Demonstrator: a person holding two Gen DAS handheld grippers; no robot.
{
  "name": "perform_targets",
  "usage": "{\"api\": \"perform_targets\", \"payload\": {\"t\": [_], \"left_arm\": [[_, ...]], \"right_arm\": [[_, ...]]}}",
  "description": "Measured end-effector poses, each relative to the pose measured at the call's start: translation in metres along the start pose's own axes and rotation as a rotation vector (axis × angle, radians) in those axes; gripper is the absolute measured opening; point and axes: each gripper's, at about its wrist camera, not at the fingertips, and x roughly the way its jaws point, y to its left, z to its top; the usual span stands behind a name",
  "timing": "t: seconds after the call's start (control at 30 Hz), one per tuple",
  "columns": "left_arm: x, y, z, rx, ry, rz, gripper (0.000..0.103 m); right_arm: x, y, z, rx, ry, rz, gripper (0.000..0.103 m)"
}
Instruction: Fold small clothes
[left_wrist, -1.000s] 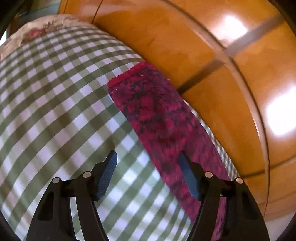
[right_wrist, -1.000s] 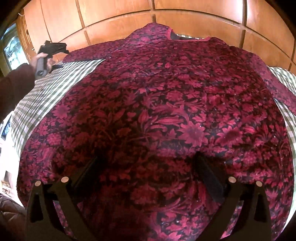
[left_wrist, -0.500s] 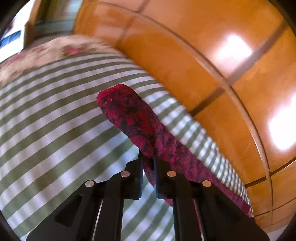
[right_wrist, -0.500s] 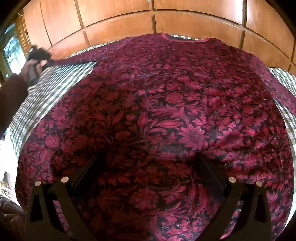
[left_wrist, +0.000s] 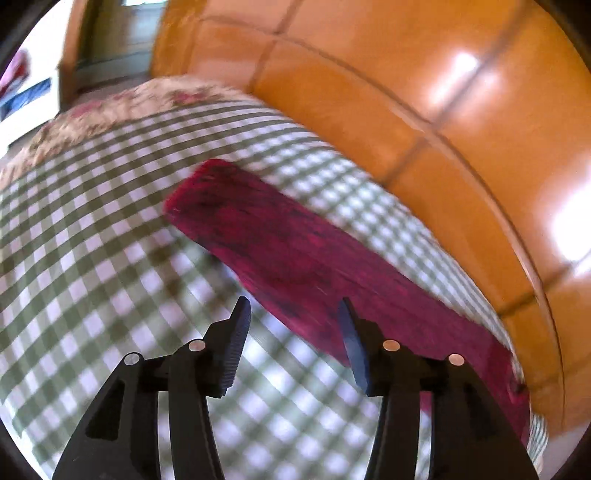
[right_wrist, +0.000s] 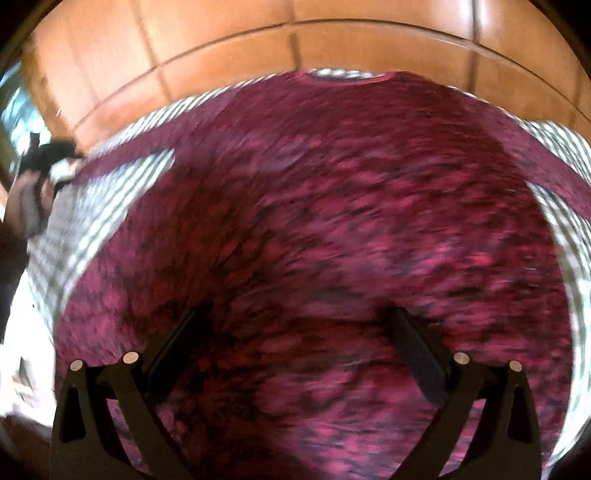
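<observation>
A dark red flowered shirt (right_wrist: 351, 206) lies spread flat on a green-and-white checked cloth (left_wrist: 92, 258). Its left sleeve (left_wrist: 280, 254) stretches out flat in the left wrist view. My left gripper (left_wrist: 293, 317) is open and empty just above the sleeve's near edge. My right gripper (right_wrist: 295, 328) is open and empty, hovering over the lower middle of the shirt's body. The left gripper and the hand holding it show small at the far left of the right wrist view (right_wrist: 44, 166). Both views are motion-blurred.
A glossy orange wooden panel wall (left_wrist: 424, 92) runs close behind the bed, also in the right wrist view (right_wrist: 258, 40). A flowered beige cover (left_wrist: 122, 103) lies past the checked cloth. The cloth's edge drops off at the left (right_wrist: 40, 258).
My left gripper shut on the sleeve half a second ago, and has now opened and let it go; the sleeve lies flat. The right gripper stayed open and both cameras are moving.
</observation>
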Motion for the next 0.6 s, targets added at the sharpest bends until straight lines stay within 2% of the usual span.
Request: {"api": "perform_targets", "payload": {"t": [0.07, 0.13, 0.27, 0.3, 0.33, 0.37, 0.43, 0.47, 0.5, 0.53, 0.6], "left_arm": [[-0.013, -0.029, -0.022, 0.097, 0.013, -0.056, 0.048], [-0.024, -0.051, -0.048, 0.19, 0.033, -0.109, 0.048], [-0.044, -0.084, -0.114, 0.359, 0.149, -0.267, 0.051], [-0.047, -0.089, -0.13, 0.396, 0.183, -0.294, 0.051], [-0.049, -0.093, -0.144, 0.422, 0.216, -0.32, 0.051], [-0.051, -0.095, -0.16, 0.448, 0.258, -0.345, 0.051], [-0.052, -0.098, -0.186, 0.507, 0.32, -0.354, 0.05], [-0.051, -0.096, -0.193, 0.524, 0.337, -0.35, 0.04], [-0.049, -0.095, -0.203, 0.545, 0.369, -0.345, 0.02], [-0.049, -0.094, -0.215, 0.567, 0.399, -0.347, 0.012], [-0.057, -0.091, -0.23, 0.616, 0.37, -0.336, 0.004]], "right_arm": [[-0.022, -0.032, 0.004, 0.083, -0.052, -0.06, 0.099], [-0.036, -0.063, 0.0, 0.148, -0.064, -0.142, 0.099], [-0.053, -0.117, -0.026, 0.247, -0.022, -0.287, 0.097], [-0.054, -0.124, -0.034, 0.264, -0.002, -0.291, 0.093], [-0.055, -0.13, -0.045, 0.286, 0.028, -0.261, 0.089], [-0.056, -0.13, -0.052, 0.299, 0.041, -0.22, 0.08], [-0.061, -0.126, -0.062, 0.296, 0.039, -0.169, 0.074], [-0.064, -0.122, -0.065, 0.281, 0.042, -0.157, 0.067], [-0.064, -0.117, -0.067, 0.274, 0.043, -0.149, 0.063], [-0.064, -0.112, -0.068, 0.268, 0.043, -0.136, 0.054], [-0.063, -0.102, -0.067, 0.238, 0.044, -0.127, 0.038]]}}
